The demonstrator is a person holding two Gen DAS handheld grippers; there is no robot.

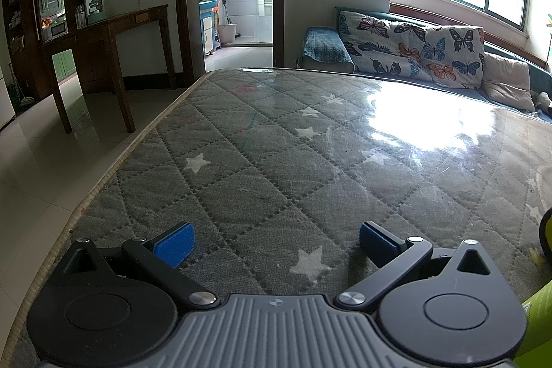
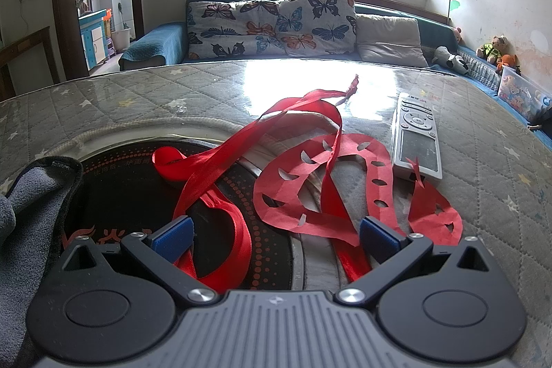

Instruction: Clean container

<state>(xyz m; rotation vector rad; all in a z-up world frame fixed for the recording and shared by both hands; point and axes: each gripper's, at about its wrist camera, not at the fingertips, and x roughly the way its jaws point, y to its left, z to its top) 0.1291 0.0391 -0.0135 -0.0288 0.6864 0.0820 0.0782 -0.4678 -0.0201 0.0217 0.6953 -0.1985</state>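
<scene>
Start of the job, by the look of it: nothing gripped, nothing wiped yet. Left gripper [image 1: 276,240] spread wide and empty, low over a bare stretch of quilted, star-printed tabletop [image 1: 276,133]; only a sliver of something yellow-green [image 1: 543,299] at the far right edge, too cut off to name.

Right gripper [image 2: 276,238] equally wide, holding nothing. From left to right in front of it: grey cloth [image 2: 31,195] lapping the rim of a round black metal-edged pan [image 2: 120,195], probably the container, though hard to tell; red ribbon [image 2: 220,157] trailing across it; red paper cutout [image 2: 376,161] just beside; remote control [image 2: 417,140] further right.

Next move likely: lift the ribbon clear of the pan, then pinch the cloth for wiping.
</scene>
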